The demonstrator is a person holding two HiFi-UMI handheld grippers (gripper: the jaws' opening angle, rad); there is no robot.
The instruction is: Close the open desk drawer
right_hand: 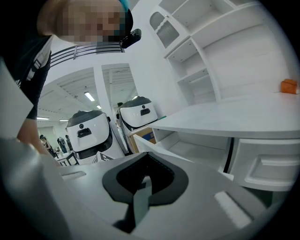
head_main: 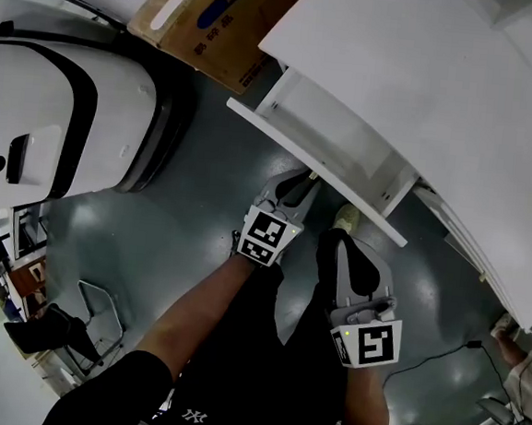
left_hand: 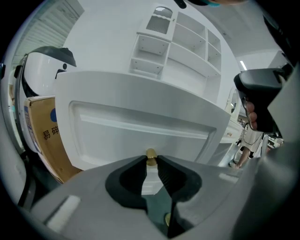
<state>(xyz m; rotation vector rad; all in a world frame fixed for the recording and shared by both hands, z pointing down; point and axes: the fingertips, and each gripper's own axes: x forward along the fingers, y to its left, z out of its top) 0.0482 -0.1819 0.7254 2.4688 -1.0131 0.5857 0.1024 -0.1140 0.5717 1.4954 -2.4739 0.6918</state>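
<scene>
White desk drawer [head_main: 334, 120] stands pulled out from under the flat white desk surface [head_main: 426, 73], with its panelled front toward the person. The left gripper [head_main: 308, 181] is at the middle of that front. Its fingers [left_hand: 133, 171] are closed on the small round brass knob [left_hand: 151, 157], which sits right at their tips (the rest of the gap behind it holds nothing). The right gripper [head_main: 337, 241] hangs just beside the left one, short of the drawer front and not touching it. Its fingers [right_hand: 164, 176] are pressed together on nothing, and the drawer's open inside shows beyond them. A brown cardboard box [head_main: 218, 18] stands beside the desk on the grey floor.
</scene>
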